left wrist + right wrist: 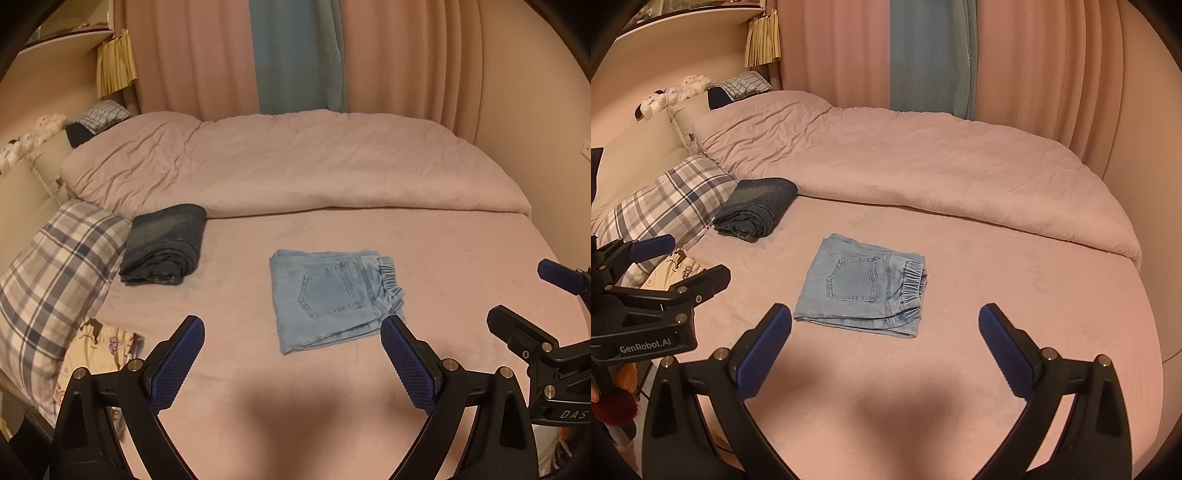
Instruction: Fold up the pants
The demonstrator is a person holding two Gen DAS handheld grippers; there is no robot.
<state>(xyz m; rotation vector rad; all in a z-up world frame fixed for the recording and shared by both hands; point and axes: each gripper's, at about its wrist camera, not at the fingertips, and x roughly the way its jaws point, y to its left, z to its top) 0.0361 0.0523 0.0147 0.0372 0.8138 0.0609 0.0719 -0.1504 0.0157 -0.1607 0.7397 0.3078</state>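
Light blue jeans lie folded into a compact square on the pink bed sheet, back pocket up, elastic waistband to the right. They also show in the right wrist view. My left gripper is open and empty, held above the sheet just in front of the jeans. My right gripper is open and empty, also just in front of the jeans. Each gripper shows in the other's view: the right one at the right edge, the left one at the left edge.
Dark folded jeans lie at the left beside a plaid pillow. A pink duvet covers the far half of the bed. Curtains hang behind. Plush toys sit by the headboard.
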